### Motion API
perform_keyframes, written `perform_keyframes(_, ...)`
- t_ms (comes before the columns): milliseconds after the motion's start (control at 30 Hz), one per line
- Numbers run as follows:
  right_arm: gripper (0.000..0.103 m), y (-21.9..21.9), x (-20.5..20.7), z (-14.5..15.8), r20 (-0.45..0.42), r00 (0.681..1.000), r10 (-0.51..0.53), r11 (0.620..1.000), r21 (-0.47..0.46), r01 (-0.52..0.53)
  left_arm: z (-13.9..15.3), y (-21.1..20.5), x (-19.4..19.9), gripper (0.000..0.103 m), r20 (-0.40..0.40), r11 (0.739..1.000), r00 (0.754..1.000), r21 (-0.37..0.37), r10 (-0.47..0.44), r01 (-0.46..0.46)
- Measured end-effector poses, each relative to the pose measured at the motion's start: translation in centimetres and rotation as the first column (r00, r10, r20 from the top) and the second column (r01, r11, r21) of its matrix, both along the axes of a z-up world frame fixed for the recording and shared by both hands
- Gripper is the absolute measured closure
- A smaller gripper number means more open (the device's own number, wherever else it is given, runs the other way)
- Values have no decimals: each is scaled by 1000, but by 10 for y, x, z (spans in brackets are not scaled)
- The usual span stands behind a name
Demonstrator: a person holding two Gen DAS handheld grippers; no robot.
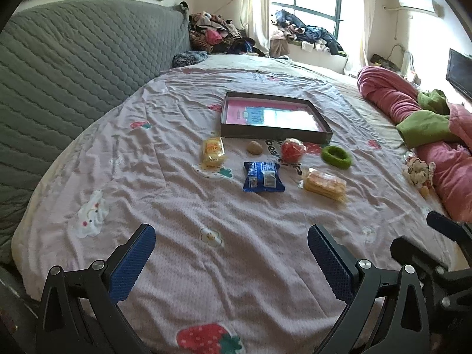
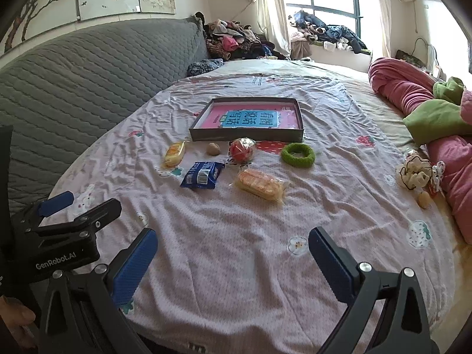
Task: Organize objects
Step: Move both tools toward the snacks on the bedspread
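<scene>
A shallow dark box (image 1: 275, 138) (image 2: 247, 135) with a pink book inside lies on the bed. In front of it lie a yellow snack packet (image 1: 213, 152) (image 2: 174, 154), a walnut (image 1: 255, 147) (image 2: 213, 149), a red wrapped ball (image 1: 292, 150) (image 2: 242, 150), a green ring (image 1: 337, 156) (image 2: 298, 155), a blue packet (image 1: 263, 177) (image 2: 203, 174) and a wrapped wafer pack (image 1: 326, 185) (image 2: 261, 185). My left gripper (image 1: 231, 246) and my right gripper (image 2: 233, 247) are both open and empty, hovering over the near part of the bed, well short of the objects.
The pink patterned bedsheet (image 1: 206, 212) covers the bed. A grey quilted headboard (image 1: 73, 67) stands at left. A pink and green duvet (image 1: 427, 129) and a small plush toy (image 2: 416, 174) lie at right. Clothes are piled by the window (image 1: 306, 32).
</scene>
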State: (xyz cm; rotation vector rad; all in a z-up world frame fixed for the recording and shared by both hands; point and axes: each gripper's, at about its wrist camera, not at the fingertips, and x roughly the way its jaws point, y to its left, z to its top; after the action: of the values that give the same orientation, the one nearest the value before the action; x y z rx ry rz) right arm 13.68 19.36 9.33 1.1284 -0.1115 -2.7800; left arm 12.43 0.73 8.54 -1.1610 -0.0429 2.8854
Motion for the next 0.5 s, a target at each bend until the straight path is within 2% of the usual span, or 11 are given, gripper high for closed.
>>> perform_keyframes(333,0,0,21,7,6,1000,12,1000,12,-12,4,0,24,0,7,1000,1000,4,-6,6)
perform_keyframes(500,0,2,21,4,16,1000,11,1000,4,-11,1,0,18,0,17,1000,1000,11,-2,2)
